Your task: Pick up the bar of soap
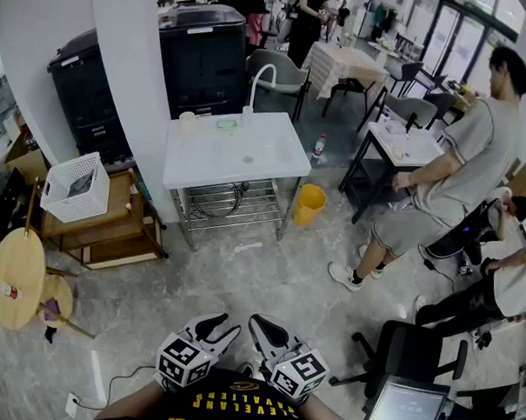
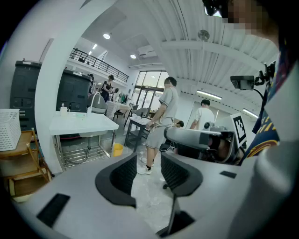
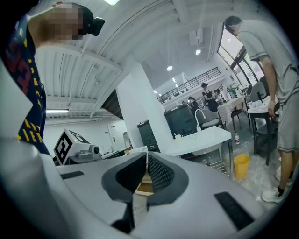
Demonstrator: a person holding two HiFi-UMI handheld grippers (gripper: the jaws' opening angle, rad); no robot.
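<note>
White, flat, rectangular worktop (image 1: 274,166) on a steel-wire frame is seen upper centre. Left claw (image 2: 148,163): ribbed black pads are held slightly apart, nothing gripped. Right claw (image 3: 146,161): pad tips are closed together, empty. Bar of soap (image 1: 228,123): pale-green blob at worktop's far edge, long axis not resolvable.

basket (image 1: 75,186) on shelf (image 1: 122,209) left of table (image 1: 270,157), bucket (image 1: 308,203) at its right
</note>
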